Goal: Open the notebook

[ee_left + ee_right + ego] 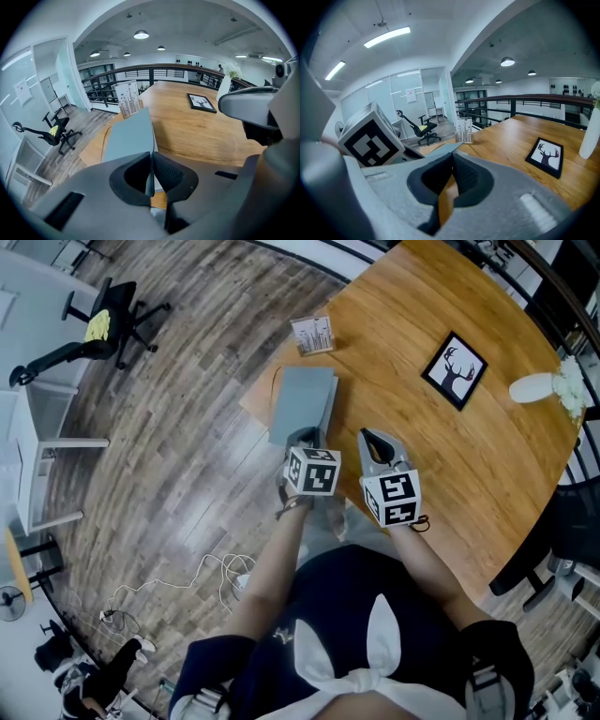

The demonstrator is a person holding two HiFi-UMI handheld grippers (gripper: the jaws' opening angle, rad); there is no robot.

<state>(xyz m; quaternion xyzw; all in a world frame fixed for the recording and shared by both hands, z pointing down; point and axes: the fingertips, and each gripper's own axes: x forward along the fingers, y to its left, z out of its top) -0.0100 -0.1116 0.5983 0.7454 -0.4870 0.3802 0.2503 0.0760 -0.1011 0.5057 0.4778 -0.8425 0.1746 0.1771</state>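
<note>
On the table (pixel 403 362), 1 notebook (pixel 302 404).

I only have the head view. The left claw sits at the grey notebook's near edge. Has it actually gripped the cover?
Observer: Yes. In the left gripper view the left claw is shut on the thin near edge of the notebook cover.
Operator: And the right claw, is it holding anything?
Observer: No. The right gripper view shows the right claw closed on nothing. Only the table shows through the slit below its tips.
</note>
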